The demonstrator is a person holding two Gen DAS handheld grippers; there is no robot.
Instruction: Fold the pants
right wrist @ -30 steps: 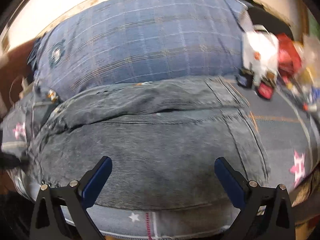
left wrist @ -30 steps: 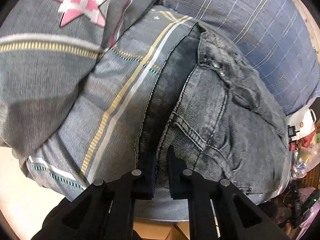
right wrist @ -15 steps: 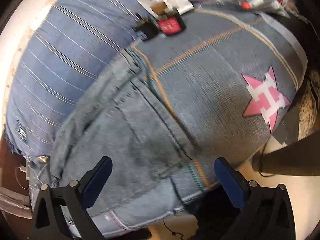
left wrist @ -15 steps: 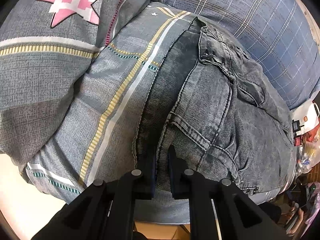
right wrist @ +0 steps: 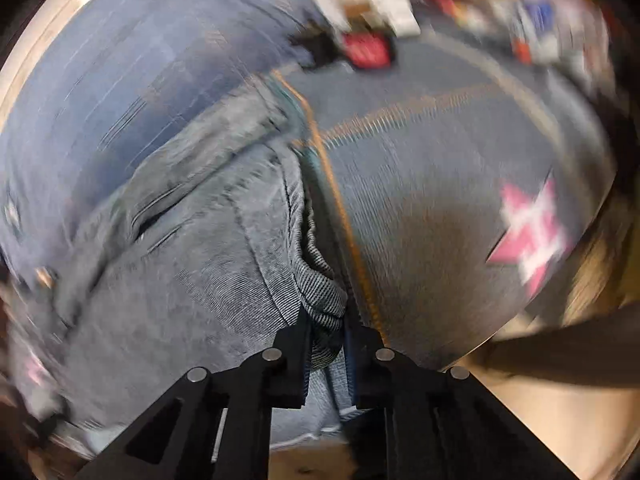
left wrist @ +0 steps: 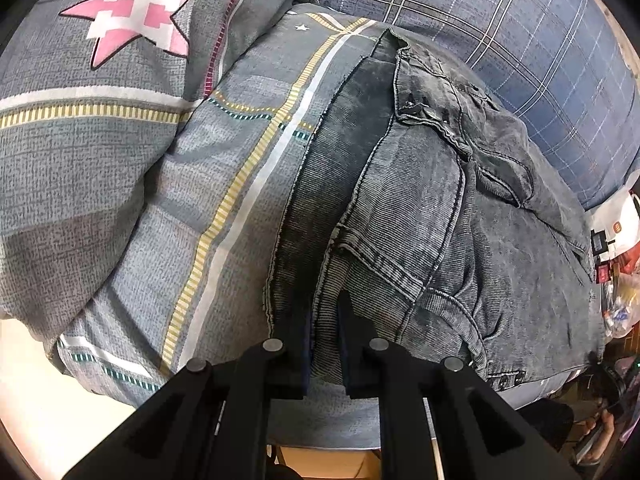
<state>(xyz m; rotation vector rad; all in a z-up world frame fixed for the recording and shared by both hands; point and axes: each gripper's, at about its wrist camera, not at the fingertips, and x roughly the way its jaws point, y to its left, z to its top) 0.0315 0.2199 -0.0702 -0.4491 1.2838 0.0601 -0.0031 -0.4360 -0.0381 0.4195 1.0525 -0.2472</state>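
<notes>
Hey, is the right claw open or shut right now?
Shut. In the right wrist view the right claw has its fingers pinched on a bunched edge of the jeans.

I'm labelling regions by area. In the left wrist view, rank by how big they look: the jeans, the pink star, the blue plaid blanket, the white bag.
1. jeans
2. blue plaid blanket, second, though the frame's edge cuts it off
3. pink star
4. white bag, smallest, only partly in view

Fisheye distortion makes true sizes unsure.
</notes>
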